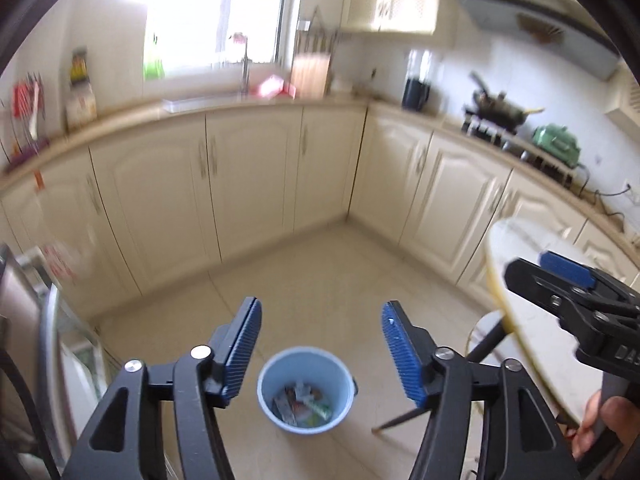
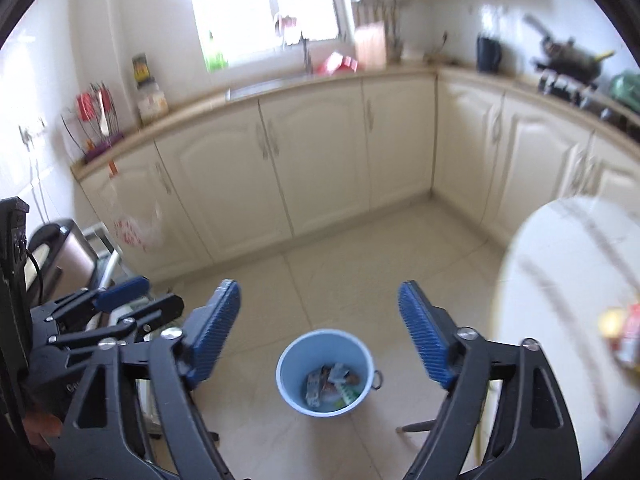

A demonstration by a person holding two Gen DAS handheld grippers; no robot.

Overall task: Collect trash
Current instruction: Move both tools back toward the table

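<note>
Both sets of fingers, left (image 1: 322,344) and right (image 2: 319,328), are released and empty above the blue bucket (image 2: 325,372) on the floor, wrappers (image 2: 332,386) inside; one wrapper (image 2: 624,336) at the round surface's (image 2: 560,280) near edge

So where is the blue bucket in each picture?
Left wrist view: the blue bucket sits bottom centre on the floor, seen between the left tongs.
Right wrist view: bucket bottom centre, between the right tongs.
Shared landmark: the round white table, right of it.
</note>
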